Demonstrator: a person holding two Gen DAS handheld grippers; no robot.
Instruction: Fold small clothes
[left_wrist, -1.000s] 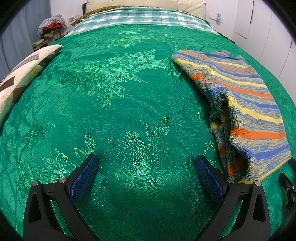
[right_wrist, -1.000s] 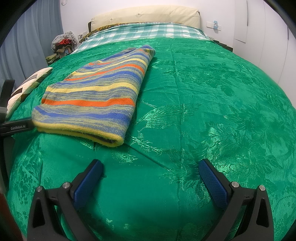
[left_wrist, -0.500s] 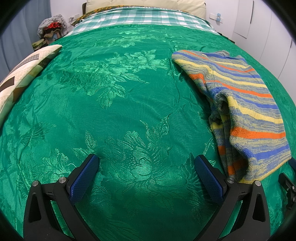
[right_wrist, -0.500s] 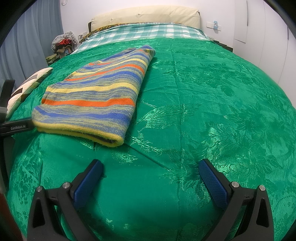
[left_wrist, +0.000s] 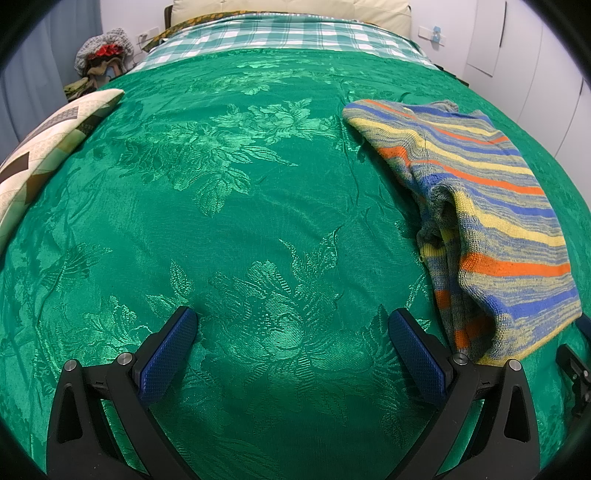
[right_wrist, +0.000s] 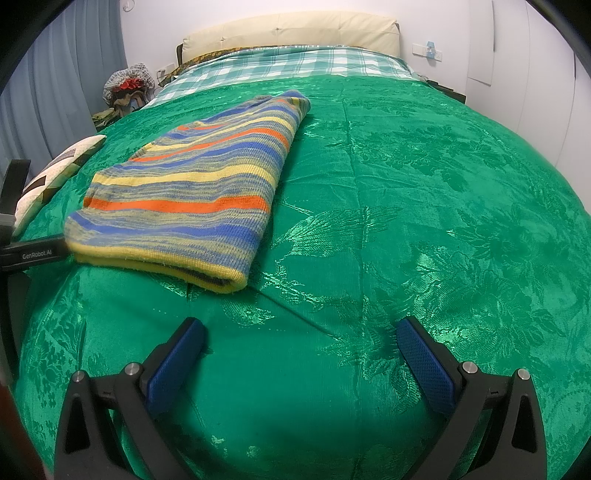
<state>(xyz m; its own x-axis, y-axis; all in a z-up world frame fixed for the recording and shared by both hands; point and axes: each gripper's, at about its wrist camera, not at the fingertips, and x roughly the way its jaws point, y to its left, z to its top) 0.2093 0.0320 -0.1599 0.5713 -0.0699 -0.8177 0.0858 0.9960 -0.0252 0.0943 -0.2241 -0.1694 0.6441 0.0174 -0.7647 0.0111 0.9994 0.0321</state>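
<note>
A striped knit sweater (left_wrist: 491, 221) in blue, yellow, orange and grey lies folded on the green bedspread (left_wrist: 240, 221), to the right in the left wrist view. In the right wrist view the sweater (right_wrist: 199, 192) lies to the upper left. My left gripper (left_wrist: 291, 325) is open and empty, low over the bedspread, left of the sweater's near hem. My right gripper (right_wrist: 301, 334) is open and empty, just in front of the sweater's yellow hem. Neither gripper touches the sweater.
A patterned cream pillow (left_wrist: 44, 147) lies at the bed's left edge. A checked green sheet (right_wrist: 295, 66) and a cream headboard (right_wrist: 291, 33) are at the far end. A pile of things (right_wrist: 127, 88) sits beside the bed at the back left.
</note>
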